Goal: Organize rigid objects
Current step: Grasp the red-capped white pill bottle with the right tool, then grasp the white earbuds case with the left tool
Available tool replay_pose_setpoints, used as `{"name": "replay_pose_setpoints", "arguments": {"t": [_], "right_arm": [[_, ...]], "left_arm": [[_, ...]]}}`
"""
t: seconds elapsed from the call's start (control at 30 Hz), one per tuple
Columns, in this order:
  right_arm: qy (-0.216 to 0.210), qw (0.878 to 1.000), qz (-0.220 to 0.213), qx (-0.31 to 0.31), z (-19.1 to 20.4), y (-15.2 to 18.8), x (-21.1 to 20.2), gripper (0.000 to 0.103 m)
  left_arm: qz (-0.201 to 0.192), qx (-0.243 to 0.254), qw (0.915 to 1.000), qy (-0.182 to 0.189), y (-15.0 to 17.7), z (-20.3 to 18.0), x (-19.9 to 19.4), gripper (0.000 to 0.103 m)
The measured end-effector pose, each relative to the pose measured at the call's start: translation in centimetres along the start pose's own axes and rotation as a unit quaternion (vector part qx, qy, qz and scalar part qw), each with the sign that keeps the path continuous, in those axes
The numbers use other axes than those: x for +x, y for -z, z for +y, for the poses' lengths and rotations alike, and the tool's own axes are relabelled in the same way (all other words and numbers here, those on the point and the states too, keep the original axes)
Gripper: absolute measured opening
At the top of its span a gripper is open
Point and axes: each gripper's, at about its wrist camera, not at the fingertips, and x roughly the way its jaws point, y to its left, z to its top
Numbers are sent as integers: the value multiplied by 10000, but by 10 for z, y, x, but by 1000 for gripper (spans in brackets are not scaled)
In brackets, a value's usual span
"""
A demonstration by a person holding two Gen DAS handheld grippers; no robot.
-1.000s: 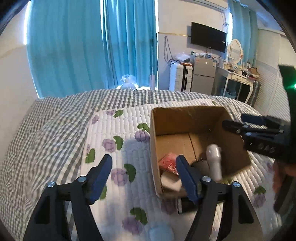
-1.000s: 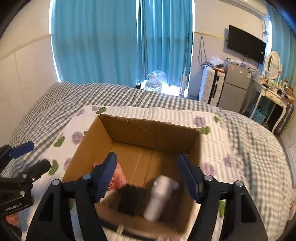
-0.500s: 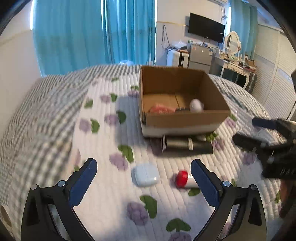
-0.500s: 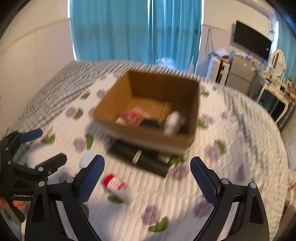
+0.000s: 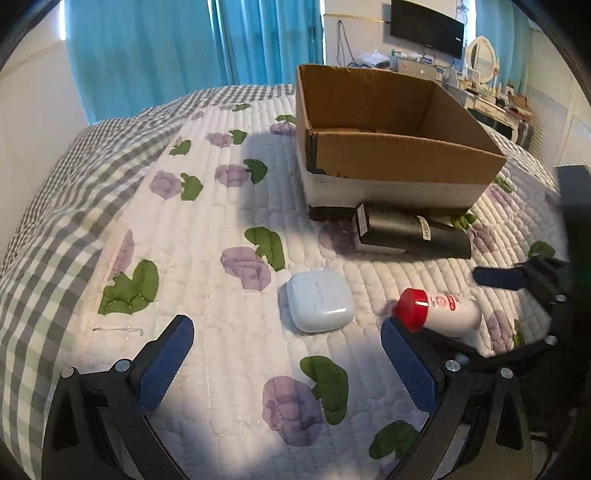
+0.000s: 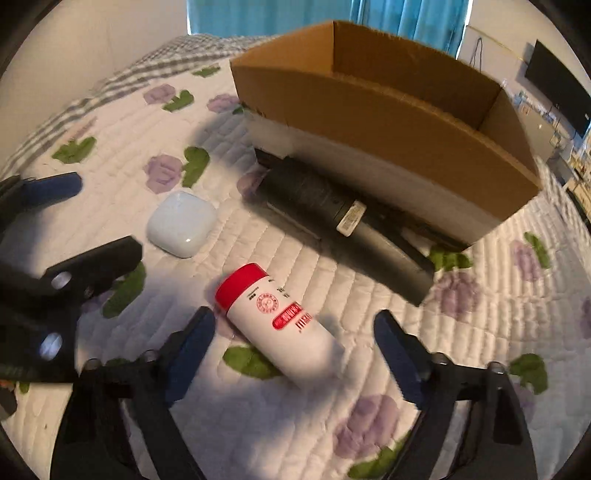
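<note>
A cardboard box [image 5: 399, 158] [image 6: 384, 122] stands on the quilted bed. A black cylinder [image 5: 410, 234] [image 6: 343, 221] lies against its front. A pale blue case [image 5: 319, 301] [image 6: 181, 223] and a white bottle with a red cap [image 5: 439, 310] [image 6: 280, 325] lie nearer. My left gripper [image 5: 286, 363] is open and empty, low over the quilt just before the case. My right gripper [image 6: 295, 350] is open, its fingers on either side of the white bottle, not closed on it.
The white quilt with purple flowers [image 5: 221, 229] covers a grey checked bed [image 5: 55, 229]. Blue curtains [image 5: 184, 48], a wall television [image 5: 426, 27] and a dressing table [image 5: 491, 99] stand behind the bed. The box's contents are hidden by its front wall.
Both grippers have pulled back from over the box and come down low over the quilt. The right one now straddles the white bottle; the left one faces the pale blue case.
</note>
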Motion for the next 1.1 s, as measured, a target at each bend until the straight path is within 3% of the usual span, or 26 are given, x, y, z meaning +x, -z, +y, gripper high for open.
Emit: {"name": "replay_pose_setpoints", "arguments": {"t": [0.1,0.2,0.37,0.6,0.8,0.87,0.93,1.1], "right_arm": [[-93,9998,189,9,0,1,12,60],[-59,9999,105,99,-4,3,9,47],[-30,9988,-207,433,-18,6,-9,38],[191,9950,-580,784,-44,8,-36,36],[269,9915,-668,1085,-63,4,-48,36],[250,9908,-651,1159,-67,4,-47,36],[232,9908,-632,1175,-68,5,-47,36],[257,9920,-538,1112,-61,2,-39,36]], "left_arm": [[6,17,10000,-31,1,-1,1,103],[18,25,10000,-54,2,-1,2,103],[71,105,9997,-191,-1,-6,1,103],[-10,375,9987,-332,-21,-31,-5,103],[173,-34,9995,-281,-33,-34,31,103],[243,-103,9993,-256,-30,-34,43,98],[441,-86,9987,-255,-24,-32,57,86],[549,0,9982,-260,-16,-31,72,85]]}}
